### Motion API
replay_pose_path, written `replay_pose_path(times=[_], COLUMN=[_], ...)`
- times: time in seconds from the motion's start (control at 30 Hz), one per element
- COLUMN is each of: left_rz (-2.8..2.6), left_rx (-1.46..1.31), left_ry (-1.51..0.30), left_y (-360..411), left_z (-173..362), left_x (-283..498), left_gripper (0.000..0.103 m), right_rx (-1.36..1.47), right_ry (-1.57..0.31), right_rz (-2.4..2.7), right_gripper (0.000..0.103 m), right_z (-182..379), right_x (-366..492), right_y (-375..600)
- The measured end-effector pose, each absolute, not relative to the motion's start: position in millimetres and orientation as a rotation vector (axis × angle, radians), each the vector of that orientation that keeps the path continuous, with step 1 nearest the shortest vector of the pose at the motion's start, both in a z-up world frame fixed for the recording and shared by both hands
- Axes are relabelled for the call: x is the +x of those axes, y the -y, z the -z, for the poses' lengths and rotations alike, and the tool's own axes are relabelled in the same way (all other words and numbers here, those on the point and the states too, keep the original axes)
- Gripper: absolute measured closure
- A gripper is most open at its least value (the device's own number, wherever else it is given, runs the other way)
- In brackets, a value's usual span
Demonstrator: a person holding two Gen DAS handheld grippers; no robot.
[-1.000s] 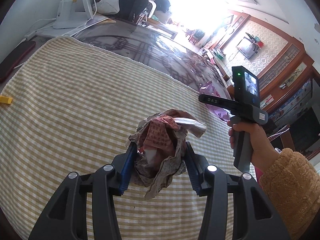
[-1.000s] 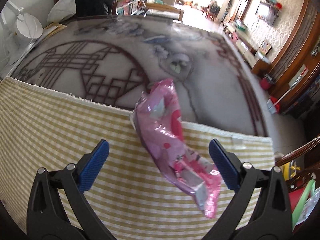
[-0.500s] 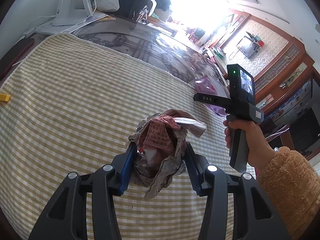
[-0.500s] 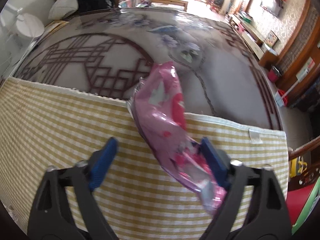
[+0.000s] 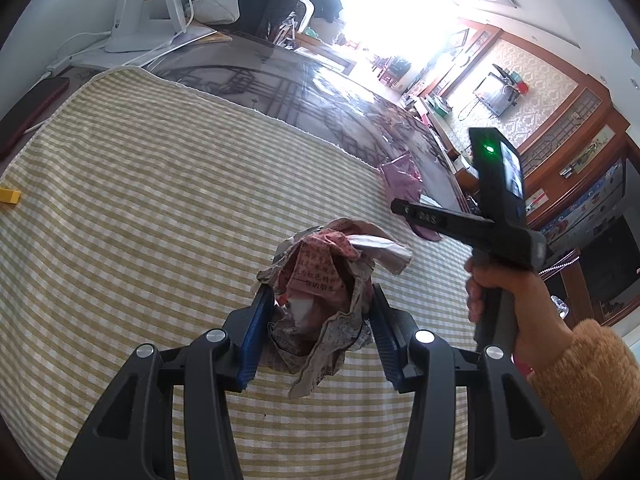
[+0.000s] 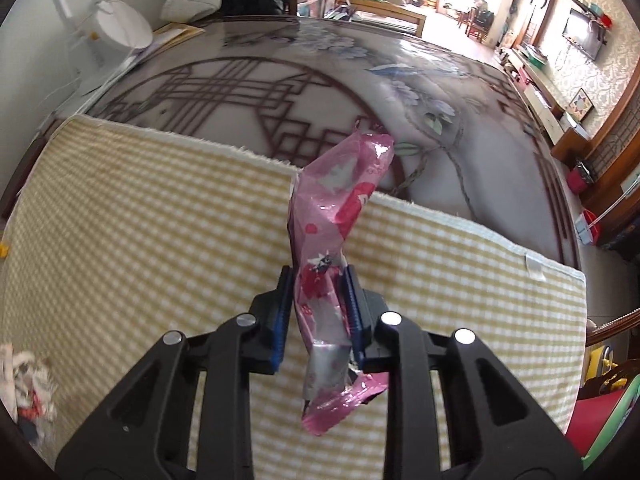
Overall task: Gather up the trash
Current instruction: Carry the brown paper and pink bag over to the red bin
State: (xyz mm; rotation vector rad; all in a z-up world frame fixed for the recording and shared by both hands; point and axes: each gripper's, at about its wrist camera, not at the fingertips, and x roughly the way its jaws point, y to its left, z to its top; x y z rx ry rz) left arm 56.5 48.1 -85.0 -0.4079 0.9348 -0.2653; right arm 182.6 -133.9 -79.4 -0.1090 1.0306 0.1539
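Right wrist: wrapper between closing jaws

light: glaring far doorway | far right: wall television (patterned wallpaper) | near: checked cloth over table

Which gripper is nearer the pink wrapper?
Right. The right gripper is closing its jaws around the pink wrapper; the left gripper is farther back, clamping crumpled newspaper.

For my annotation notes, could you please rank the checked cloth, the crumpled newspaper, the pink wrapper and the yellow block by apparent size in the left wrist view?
1. checked cloth
2. crumpled newspaper, though nearness to the camera enlarges it
3. pink wrapper, farther away and partly hidden
4. yellow block
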Motion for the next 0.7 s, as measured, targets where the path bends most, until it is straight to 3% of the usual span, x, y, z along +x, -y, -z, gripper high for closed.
replay_pose_path(times=[0.7], left_rz=[0.221], left_rx=[-0.334], left_ry=[-0.917], left_y=[-38.6], left_z=[81.1], left_x=[53.4], left_gripper=[0.057], right_rx=[-0.006], right_ry=[-0.991], right_rz=[-0.289], right_gripper=[0.078], right_z=[53.4], right_x=[35.0], right_y=[152.4])
